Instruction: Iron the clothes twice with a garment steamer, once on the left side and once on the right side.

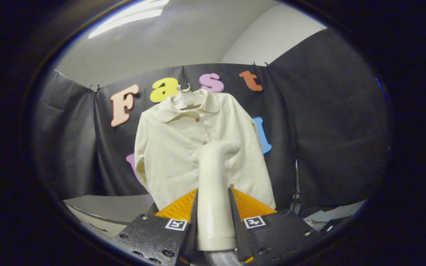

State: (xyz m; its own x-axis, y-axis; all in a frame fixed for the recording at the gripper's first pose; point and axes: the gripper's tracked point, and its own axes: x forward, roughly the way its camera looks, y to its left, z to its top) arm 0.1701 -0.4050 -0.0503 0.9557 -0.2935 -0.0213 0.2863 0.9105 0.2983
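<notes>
Between my 2 fingers stands the garment steamer (215,192), its pale handle rising upright from my grip and bending at the top into a head that faces the shirt (202,147). My gripper (213,194) is closed on that handle, both fingers pressing its sides with no gap showing, and a ribbed grey hose (222,258) leaves the handle's lower end. Just beyond the steamer's head hangs the cream button-front shirt on a white hanger (187,98), collar up, sleeves hanging at both sides; whether the head touches the cloth I cannot tell. Behind the shirt is the black cloth wall (327,129), and below to one side a grey table (113,208).
</notes>
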